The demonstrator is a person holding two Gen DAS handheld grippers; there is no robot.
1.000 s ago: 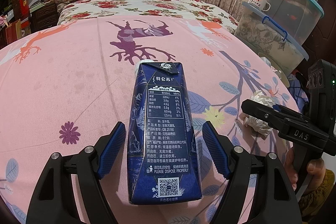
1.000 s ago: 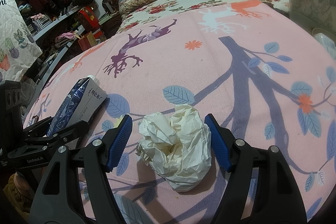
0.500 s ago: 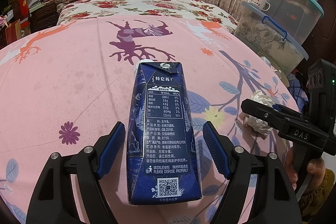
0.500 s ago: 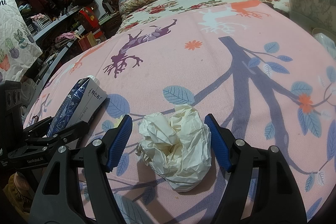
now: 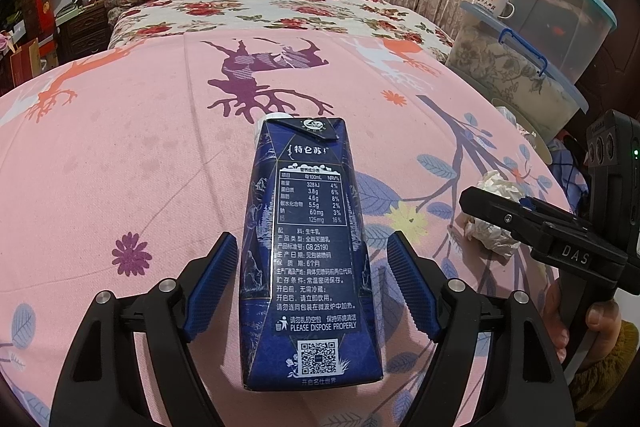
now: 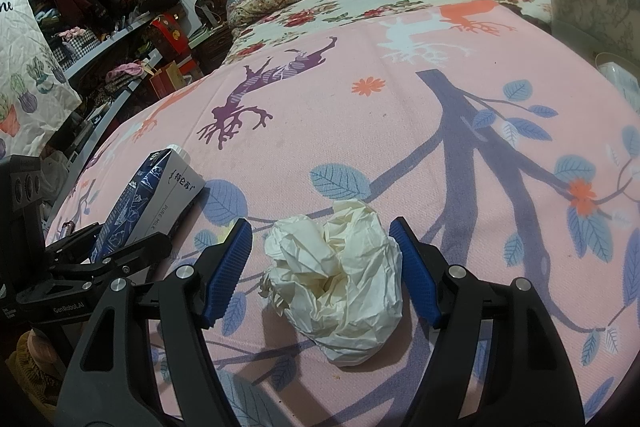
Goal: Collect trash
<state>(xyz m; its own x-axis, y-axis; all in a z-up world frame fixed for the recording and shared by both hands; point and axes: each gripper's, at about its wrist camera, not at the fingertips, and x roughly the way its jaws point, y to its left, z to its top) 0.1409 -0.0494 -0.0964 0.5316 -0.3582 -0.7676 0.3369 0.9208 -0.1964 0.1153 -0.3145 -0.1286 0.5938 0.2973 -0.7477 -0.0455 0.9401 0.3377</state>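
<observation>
A dark blue milk carton (image 5: pixel 308 247) lies flat on the pink printed tablecloth (image 5: pixel 120 155), its cap end pointing away. My left gripper (image 5: pixel 312 239) straddles it, open, with a small gap between each blue pad and the carton's sides. A crumpled white paper ball (image 6: pixel 340 275) lies to the carton's right. My right gripper (image 6: pixel 320 227) is open around the ball, and its pads are close to the paper without pressing it. The right wrist view also has the carton (image 6: pixel 156 203) at the left, with the left gripper's fingers (image 6: pixel 120 255) beside it.
Stacked clear storage boxes (image 5: pixel 560 27) with an enamel mug (image 5: pixel 494 1) stand past the table's right edge. A bed with a floral quilt (image 5: pixel 260 7) lies behind the table. Shelves of clothes and bags (image 6: pixel 80 7) line the left side. A hand (image 5: pixel 560 315) holds the right gripper's handle.
</observation>
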